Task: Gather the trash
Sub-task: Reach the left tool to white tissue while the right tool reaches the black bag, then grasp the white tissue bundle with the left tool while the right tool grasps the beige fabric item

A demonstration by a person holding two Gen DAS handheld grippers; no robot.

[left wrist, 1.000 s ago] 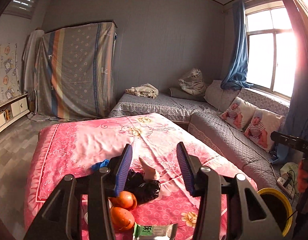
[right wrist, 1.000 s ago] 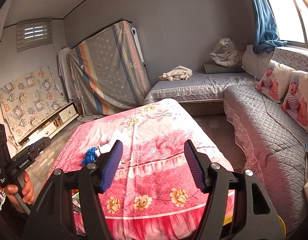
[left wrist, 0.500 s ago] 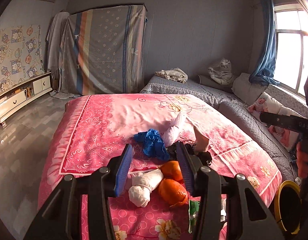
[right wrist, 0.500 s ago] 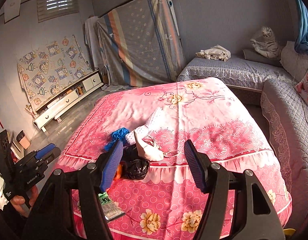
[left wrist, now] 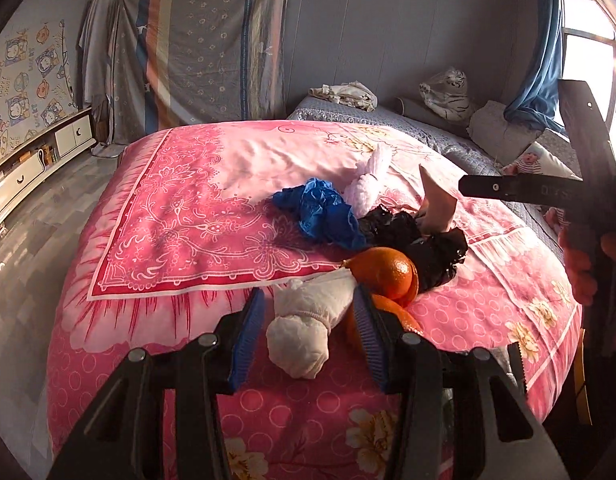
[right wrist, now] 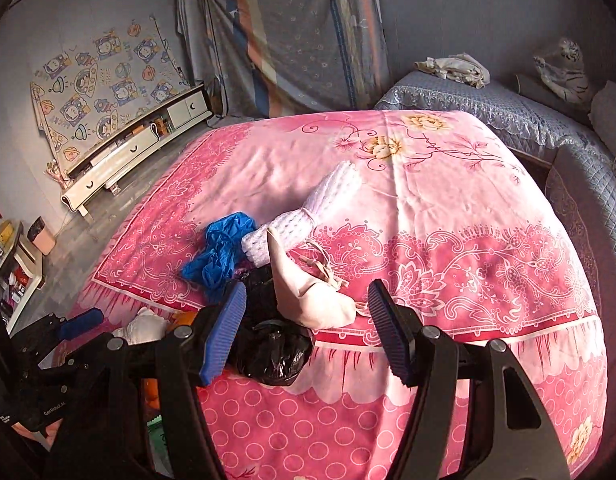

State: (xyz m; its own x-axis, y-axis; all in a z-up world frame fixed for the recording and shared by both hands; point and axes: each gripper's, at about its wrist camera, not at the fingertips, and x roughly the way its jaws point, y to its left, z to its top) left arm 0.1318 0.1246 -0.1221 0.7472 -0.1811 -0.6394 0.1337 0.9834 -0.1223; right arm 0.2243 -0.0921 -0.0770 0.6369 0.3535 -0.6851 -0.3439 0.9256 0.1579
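A pile of trash lies near the front edge of a table under a pink flowered cloth (left wrist: 180, 200). In the left wrist view my left gripper (left wrist: 308, 332) is open, its jaws either side of a crumpled white wad (left wrist: 304, 328). Two oranges (left wrist: 384, 272) lie just right of it, then a black plastic bag (left wrist: 432, 252), a blue plastic bag (left wrist: 324, 212) and white foam wrap (left wrist: 368, 184). In the right wrist view my right gripper (right wrist: 308, 328) is open over the black bag (right wrist: 268, 344) and a beige cloth pouch (right wrist: 308, 292). The blue bag (right wrist: 220, 252) lies left of it.
A grey quilted sofa (right wrist: 580, 176) runs along the back and right, with a toy tiger (right wrist: 564, 68) on it. A low white cabinet (right wrist: 132, 148) stands at the left wall. A green packet (right wrist: 156, 432) lies at the cloth's front edge.
Both grippers have dropped and moved in toward the trash pile. The left one now has the white wad between its open jaws; the right one hangs over the black bag and pouch.
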